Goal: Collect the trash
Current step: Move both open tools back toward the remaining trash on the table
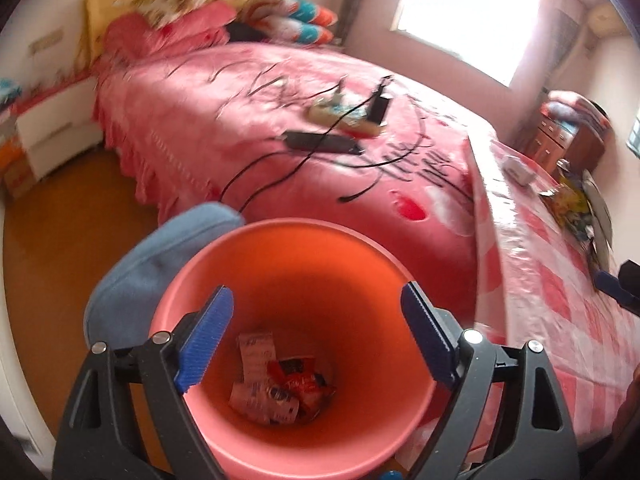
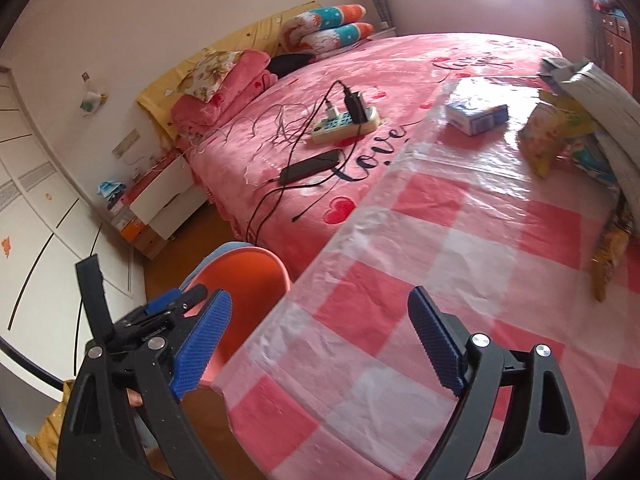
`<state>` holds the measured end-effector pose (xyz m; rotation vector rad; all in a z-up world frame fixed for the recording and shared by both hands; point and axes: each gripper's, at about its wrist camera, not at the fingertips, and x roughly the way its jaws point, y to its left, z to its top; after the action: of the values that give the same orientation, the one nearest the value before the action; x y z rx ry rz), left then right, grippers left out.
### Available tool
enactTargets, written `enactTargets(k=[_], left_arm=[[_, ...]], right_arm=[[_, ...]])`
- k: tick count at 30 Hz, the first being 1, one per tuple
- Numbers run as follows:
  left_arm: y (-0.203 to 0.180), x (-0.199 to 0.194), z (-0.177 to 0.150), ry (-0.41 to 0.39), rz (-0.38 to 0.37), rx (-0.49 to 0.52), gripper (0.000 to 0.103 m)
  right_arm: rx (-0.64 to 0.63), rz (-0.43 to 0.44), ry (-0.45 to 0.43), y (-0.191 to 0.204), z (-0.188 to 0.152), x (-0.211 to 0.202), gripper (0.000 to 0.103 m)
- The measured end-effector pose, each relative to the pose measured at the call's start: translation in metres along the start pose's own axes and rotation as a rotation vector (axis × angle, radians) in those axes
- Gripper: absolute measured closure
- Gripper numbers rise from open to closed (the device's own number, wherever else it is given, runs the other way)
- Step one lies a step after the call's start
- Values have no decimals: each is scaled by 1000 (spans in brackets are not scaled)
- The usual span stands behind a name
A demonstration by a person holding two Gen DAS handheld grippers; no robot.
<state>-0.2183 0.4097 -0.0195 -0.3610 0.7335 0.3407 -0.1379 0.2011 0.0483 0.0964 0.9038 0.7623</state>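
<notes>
Overhead, the left claw (image 1: 316, 336) hangs wide open above an orange bin (image 1: 288, 276), its blue pads spread to either side of the bin's mouth and gripping nothing. Crumpled trash (image 1: 280, 384) lies at the bottom of the bin: white paper scraps and a red wrapper, piled together. A blue cushion (image 1: 160, 256) sits just beside the bin on its left, and the bin stands on the wooden floor (image 1: 68, 224) between the bed (image 1: 240, 128) and the bench (image 1: 560, 280).

The right claw (image 2: 316, 340) is also wide open and empty, poised over the near edge of the bench (image 2: 420, 260), which wears a pink-and-white checked cloth under clear plastic. From the right wrist view the bin (image 2: 248, 276) shows at the bench's left corner, with the left claw (image 2: 176, 300) over it.

On the far part of the bench rest a small blue-and-white box (image 2: 476, 114), a yellow snack bag (image 2: 556, 132) to its right, and a stack of papers (image 2: 600, 96) leaning over the bag at the right edge. More yellow packaging (image 2: 608, 252) lies lower along the right edge, partly hidden.

On the bed's pink "Love" blanket lie a power strip (image 2: 344, 124) with chargers plugged in, a black phone (image 2: 310, 166) nearer the camera, and trailing black cables (image 2: 280, 196). Pillows (image 2: 332, 28) are heaped at the far headboard.
</notes>
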Motion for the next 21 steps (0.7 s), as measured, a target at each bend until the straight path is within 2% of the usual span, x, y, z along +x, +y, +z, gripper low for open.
enactTargets(k=[12,21], left_arm=[[-50,-8,4,47,-32,131,17],[-80,-17,2,65,-46,195,17]], right_arm=[[42,-115,-75,-23,-18,-48,14],[69,-161,-105,-40,-28,-81,14]])
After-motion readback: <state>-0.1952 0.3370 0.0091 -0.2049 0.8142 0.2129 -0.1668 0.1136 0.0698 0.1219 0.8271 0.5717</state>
